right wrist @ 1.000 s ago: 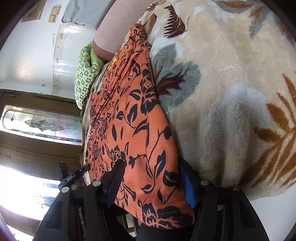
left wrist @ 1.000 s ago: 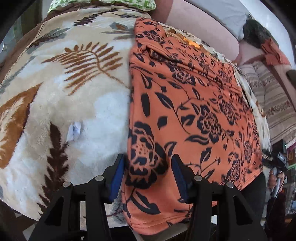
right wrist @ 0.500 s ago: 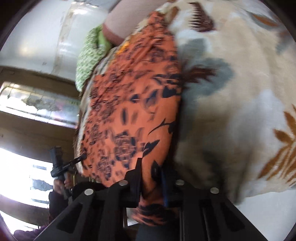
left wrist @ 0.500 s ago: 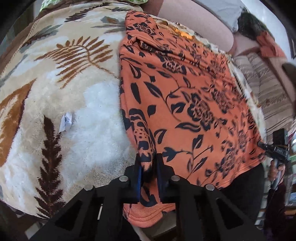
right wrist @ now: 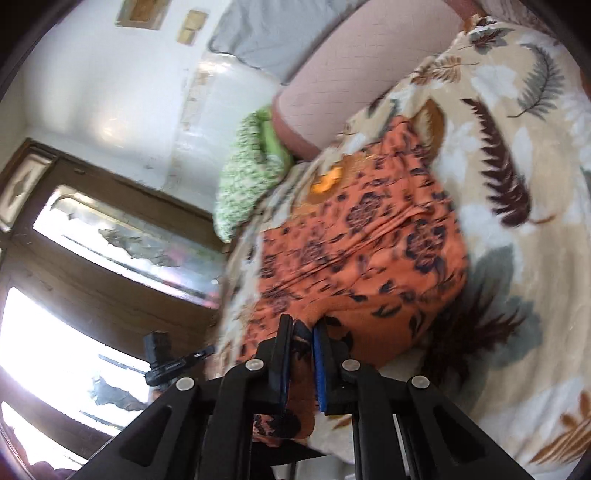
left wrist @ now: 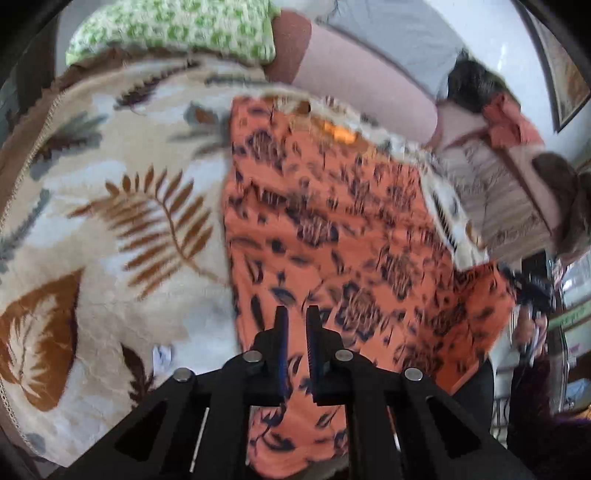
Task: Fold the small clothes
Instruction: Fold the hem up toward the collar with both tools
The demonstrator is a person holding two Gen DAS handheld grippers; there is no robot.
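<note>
While spread on blanket (left wrist: 110, 229) | orange garment (left wrist: 332, 229) | both hand-held grippers pinch hem

Left hand-held gripper (left wrist: 296, 318) and right hand-held gripper (right wrist: 303, 328) both pinched nearly closed, fabric between.

You have a cream leaf-print blanket (left wrist: 122, 206) filling the left of the frame. A green patterned pillow (left wrist: 173, 31) sits top left; a pink bolster (left wrist: 362, 85) lies upper centre.
</note>
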